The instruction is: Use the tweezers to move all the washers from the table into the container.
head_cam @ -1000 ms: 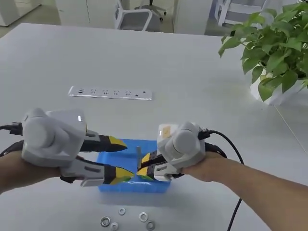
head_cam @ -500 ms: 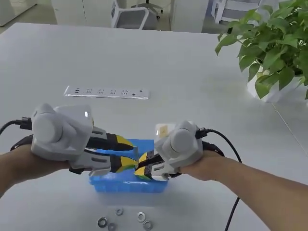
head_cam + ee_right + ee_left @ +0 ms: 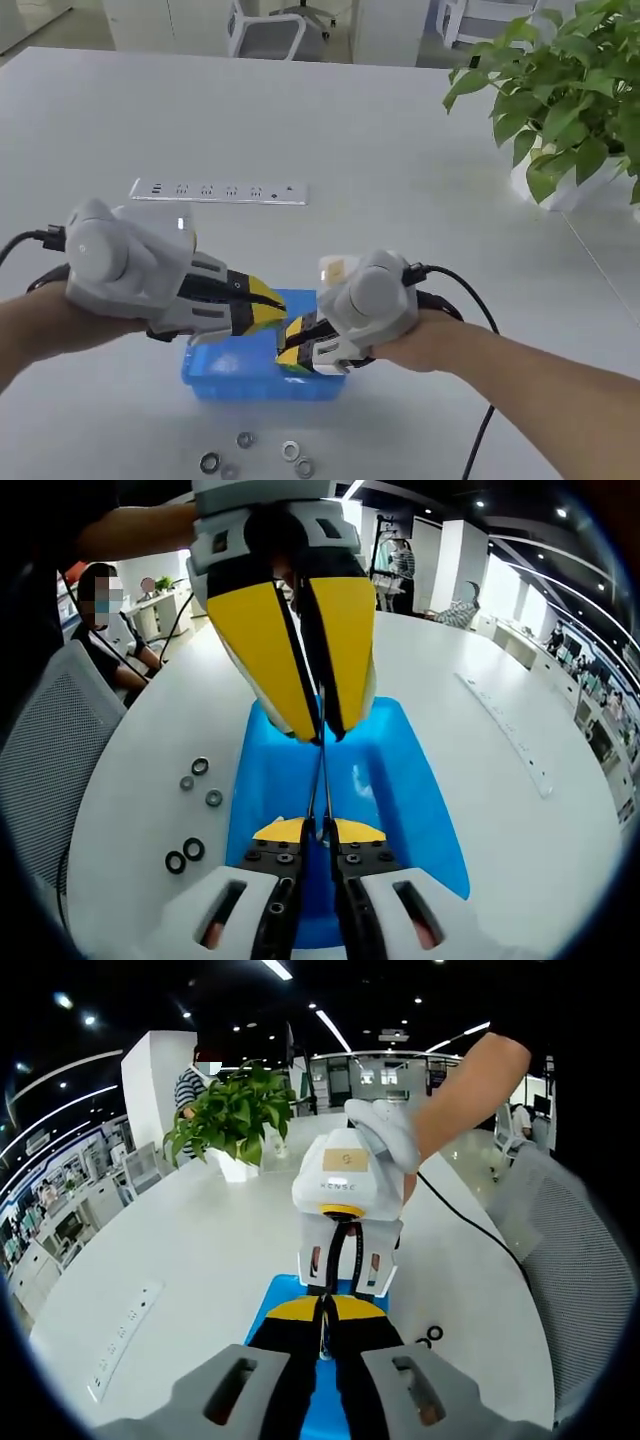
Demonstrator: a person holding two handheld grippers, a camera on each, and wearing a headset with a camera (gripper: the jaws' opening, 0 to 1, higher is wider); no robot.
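Note:
Both grippers meet nose to nose over a blue container [image 3: 232, 368] near the table's front edge. The thin metal tweezers [image 3: 319, 765] run between them. My right gripper [image 3: 320, 832] is shut on one end. My left gripper [image 3: 318, 730], with yellow jaws, is shut on the other end. In the left gripper view the tweezers [image 3: 322, 1334] sit pinched in my left gripper [image 3: 323, 1312], with the right gripper [image 3: 349, 1185] just beyond. Seen from the head, the left gripper [image 3: 270, 306] almost touches the right gripper [image 3: 292, 352]. Several steel washers [image 3: 245, 440] lie on the table in front of the container.
A white power strip [image 3: 218, 191] lies further back on the table. A potted plant [image 3: 570, 95] stands at the far right. Office chairs [image 3: 265, 30] stand beyond the far edge. More washers [image 3: 200, 766] lie left of the container [image 3: 410, 780] in the right gripper view.
My left gripper's jaws, wide open a second ago, have moved right toward the right gripper and shut on the tweezers. The right gripper has stayed over the container.

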